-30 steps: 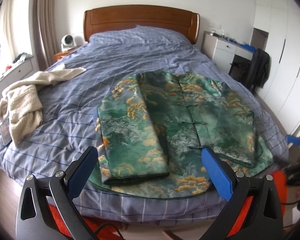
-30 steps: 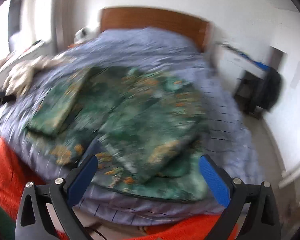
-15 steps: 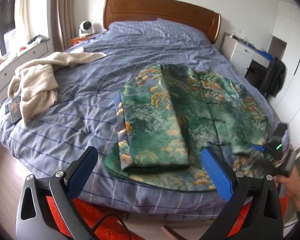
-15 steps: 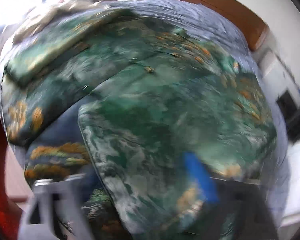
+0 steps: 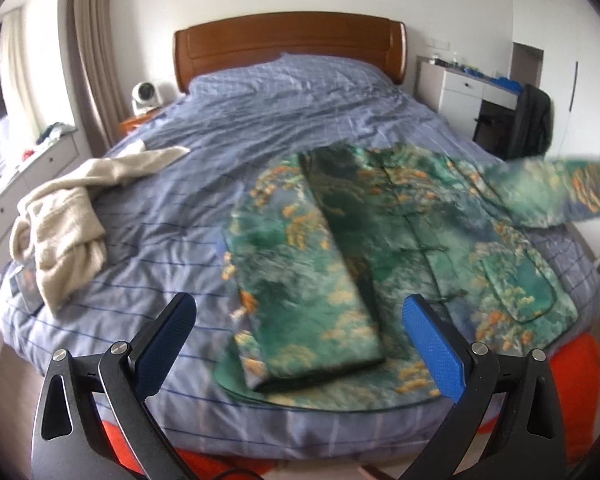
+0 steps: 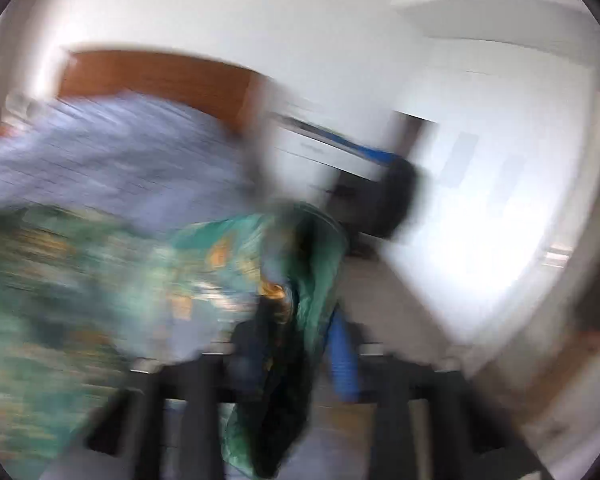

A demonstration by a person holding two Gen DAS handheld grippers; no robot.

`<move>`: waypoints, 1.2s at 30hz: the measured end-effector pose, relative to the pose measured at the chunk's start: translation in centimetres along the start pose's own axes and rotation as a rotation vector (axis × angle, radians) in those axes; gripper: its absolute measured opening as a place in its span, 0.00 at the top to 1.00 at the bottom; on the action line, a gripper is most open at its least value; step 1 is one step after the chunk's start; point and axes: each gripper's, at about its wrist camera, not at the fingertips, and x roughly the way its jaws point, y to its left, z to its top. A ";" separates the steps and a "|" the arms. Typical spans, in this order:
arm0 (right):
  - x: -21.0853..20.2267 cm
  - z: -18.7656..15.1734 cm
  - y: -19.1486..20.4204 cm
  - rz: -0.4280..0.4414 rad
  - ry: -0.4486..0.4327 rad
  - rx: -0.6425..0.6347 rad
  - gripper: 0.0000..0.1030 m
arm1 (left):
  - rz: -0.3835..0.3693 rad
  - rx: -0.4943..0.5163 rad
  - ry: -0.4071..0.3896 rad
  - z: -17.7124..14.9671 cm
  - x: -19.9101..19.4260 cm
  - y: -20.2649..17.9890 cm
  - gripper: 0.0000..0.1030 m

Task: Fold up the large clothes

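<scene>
A green jacket (image 5: pixel 380 248) with orange and white print lies front up near the foot of the bed (image 5: pixel 172 184). Its left sleeve (image 5: pixel 300 280) is folded over the body. The other sleeve (image 5: pixel 560 196) stretches out to the right, off the bed and in the air. In the blurred right wrist view that sleeve's cuff (image 6: pixel 300 264) is bunched between the fingers of my right gripper (image 6: pixel 296 344), whose jaws are opening while the cloth still hangs from them. My left gripper (image 5: pixel 296 344) stands open over the near bed edge, holding nothing.
A beige towel-like garment (image 5: pixel 60 232) is heaped on the bed's left side. A wooden headboard (image 5: pixel 288 44) stands at the back, with a white desk (image 5: pixel 468 88) and dark chair (image 5: pixel 532 120) to the right. An orange rug (image 5: pixel 572 392) lies below the bed's foot.
The right gripper came down on the jacket's right side, closed on the sleeve, and swung it up and out to the right. The left gripper has stayed open and almost still.
</scene>
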 end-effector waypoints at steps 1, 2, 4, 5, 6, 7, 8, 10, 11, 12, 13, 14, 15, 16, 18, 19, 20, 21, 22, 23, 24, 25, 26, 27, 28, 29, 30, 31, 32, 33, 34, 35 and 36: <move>1.2 -0.9 -1.8 -0.067 0.034 0.027 0.53 | 0.013 -0.001 0.007 0.0 0.3 0.5 0.00; 1.5 -1.7 -3.1 -0.086 0.053 0.070 0.53 | 0.023 0.001 0.015 -0.1 0.6 1.0 0.00; 0.1 -3.8 -4.5 -0.053 0.055 0.184 0.53 | 0.023 0.017 0.033 -0.4 1.4 1.6 0.00; -1.3 -5.3 -4.3 -0.016 0.047 0.223 0.53 | 0.017 0.034 0.048 -0.7 2.1 1.7 0.00; -2.5 -6.6 -3.6 0.014 0.044 0.239 0.52 | 0.004 0.063 0.070 -0.9 3.0 1.7 0.00; -3.9 -8.2 -2.4 0.053 0.046 0.245 0.52 | -0.016 0.097 0.089 -1.2 3.9 1.5 0.00; -5.2 -9.4 -1.1 0.090 0.048 0.247 0.51 | -0.033 0.135 0.110 -1.5 4.7 1.1 0.00; -7.4 -11.9 2.1 0.176 0.067 0.242 0.51 | -0.079 0.235 0.147 -2.1 6.4 -0.5 0.00; -8.2 -12.7 4.0 0.215 0.080 0.236 0.51 | -0.110 0.284 0.155 -2.5 7.1 -1.5 0.00; -8.9 -13.0 5.6 0.251 0.089 0.232 0.51 | -0.124 0.321 0.157 -2.8 7.6 -2.3 0.00; -10.0 -13.6 7.8 0.312 0.099 0.225 0.51 | -0.125 0.375 0.169 -3.2 8.8 -3.6 0.00; -10.6 -13.8 9.0 0.351 0.103 0.218 0.51 | -0.126 0.404 0.184 -3.5 9.8 -4.5 0.00; -11.3 -13.7 10.4 0.388 0.104 0.206 0.51 | -0.126 0.421 0.196 -3.6 10.9 -5.4 0.00; -11.8 -13.4 11.8 0.426 0.099 0.188 0.51 | -0.125 0.417 0.203 -3.7 11.9 -6.1 0.00; -13.0 -12.4 14.0 0.488 0.074 0.145 0.51 | -0.131 0.391 0.244 -3.7 13.7 -6.7 0.00; -13.7 -11.9 15.2 0.516 0.059 0.124 0.51 | -0.109 0.383 0.286 -4.2 15.1 -7.0 0.01; -13.9 -11.3 15.9 0.541 0.053 0.115 0.51 | -0.096 0.384 0.309 -4.7 15.8 -7.1 0.02; -14.1 -10.6 16.7 0.573 0.045 0.105 0.51 | -0.101 0.386 0.323 -5.0 16.0 -7.1 0.06; -14.6 -10.3 17.2 0.589 0.035 0.100 0.51 | -0.129 0.384 0.341 -5.6 16.0 -7.0 0.19; -14.9 -10.0 17.4 0.600 0.025 0.095 0.51 | -0.170 0.372 0.355 -6.0 15.5 -6.8 0.38; -15.5 -9.6 17.7 0.611 0.015 0.085 0.51 | -0.189 0.364 0.358 -6.0 15.1 -6.7 0.53; -16.1 -9.3 18.1 0.614 0.006 0.075 0.51 | -0.179 0.357 0.357 -5.9 14.3 -6.5 0.80; -16.7 -9.3 18.3 0.614 -0.001 0.070 0.51 | -0.179 0.341 0.344 -5.3 13.4 -6.1 0.84; -17.0 -9.3 18.6 0.619 -0.005 0.067 0.51 | -0.196 0.307 0.333 -4.4 12.5 -5.3 0.87; -17.1 -9.1 19.2 0.630 -0.002 0.066 0.51 | -0.212 0.262 0.315 -3.2 11.4 -4.1 0.88; -17.2 -9.1 19.4 0.639 0.001 0.068 0.51 | -0.218 0.219 0.289 -1.8 10.2 -2.7 0.88; -17.1 -8.9 19.8 0.650 0.003 0.071 0.51 | -0.209 0.188 0.260 -0.4 9.2 -1.4 0.88; -16.9 -8.7 19.9 0.656 0.000 0.073 0.51 | -0.177 0.147 0.207 1.5 7.5 1.0 0.88; -17.1 -8.7 19.8 0.657 -0.005 0.075 0.51 | -0.125 0.106 0.150 3.5 5.8 3.9 0.88; -17.4 -8.6 19.5 0.658 -0.012 0.078 0.51 | -0.083 0.079 0.114 4.6 4.7 6.0 0.87; -17.6 -8.4 19.2 0.659 -0.018 0.086 0.51 | 0.012 0.034 0.059 6.7 3.2 9.8 0.79; -17.4 -8.2 19.3 0.660 -0.023 0.092 0.51 | 0.078 0.005 0.029 7.5 2.3 12.2 0.64; -17.5 -8.0 19.0 0.657 -0.029 0.098 0.51 | 0.206 -0.050 -0.023 8.8 1.0 16.0 0.55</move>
